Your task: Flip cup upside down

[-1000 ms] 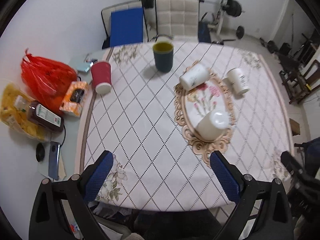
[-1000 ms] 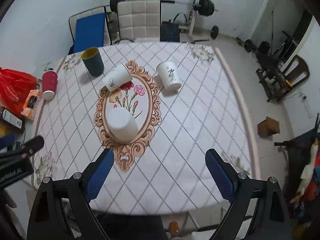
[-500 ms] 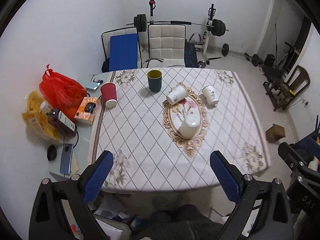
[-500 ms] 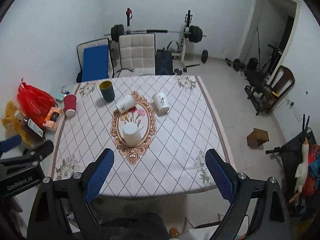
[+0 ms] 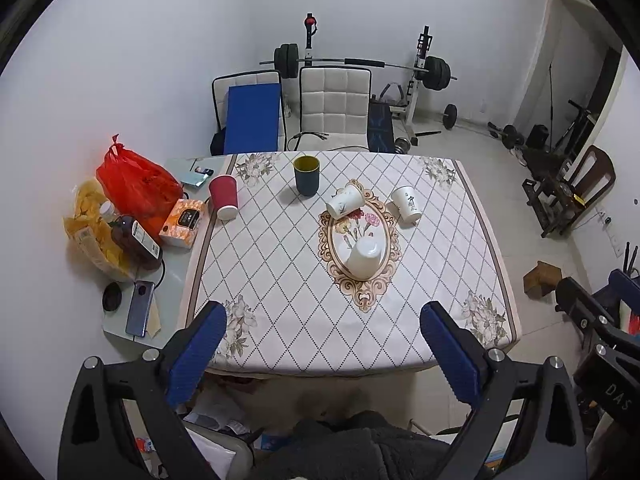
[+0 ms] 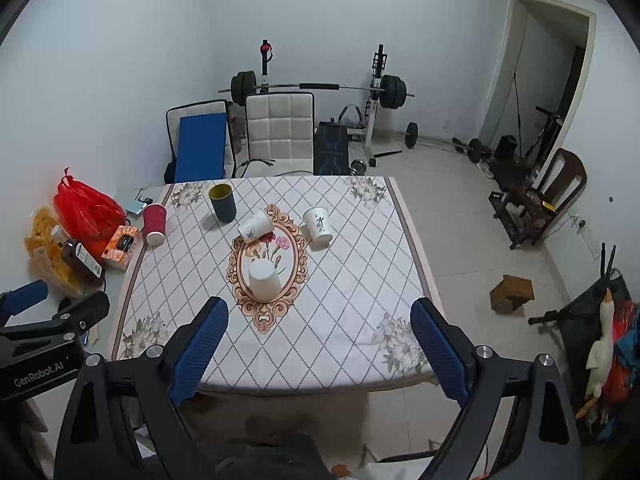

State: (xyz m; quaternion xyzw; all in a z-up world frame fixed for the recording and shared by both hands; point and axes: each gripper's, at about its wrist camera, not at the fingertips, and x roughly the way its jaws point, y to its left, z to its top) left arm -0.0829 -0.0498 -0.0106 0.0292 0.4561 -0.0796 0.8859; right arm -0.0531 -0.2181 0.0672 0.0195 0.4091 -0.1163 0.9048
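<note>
Both the left tongs (image 5: 322, 322) and the right tongs (image 6: 318, 318) hang wide apart, holding nothing, well back from the surface (image 5: 280, 280) with its diamond-patterned cloth. A plain white paper cup (image 5: 363, 258) stands upside down on the oval floral mat (image 5: 334, 256). Beyond it, a second white cup (image 5: 345, 201) lies tipped on the mat's far edge, and a dark blue mug (image 5: 306, 175) stands upright.

Both grippers have pulled back and up from the table (image 5: 476, 240) over the last second. The left gripper (image 5: 323, 338), which a second ago had the upside-down white cup (image 5: 363, 258) close ahead between its fingers, now has it far ahead. The right gripper (image 6: 319, 336) has retreated likewise, and the whole table now lies ahead of its spread fingers.
</note>
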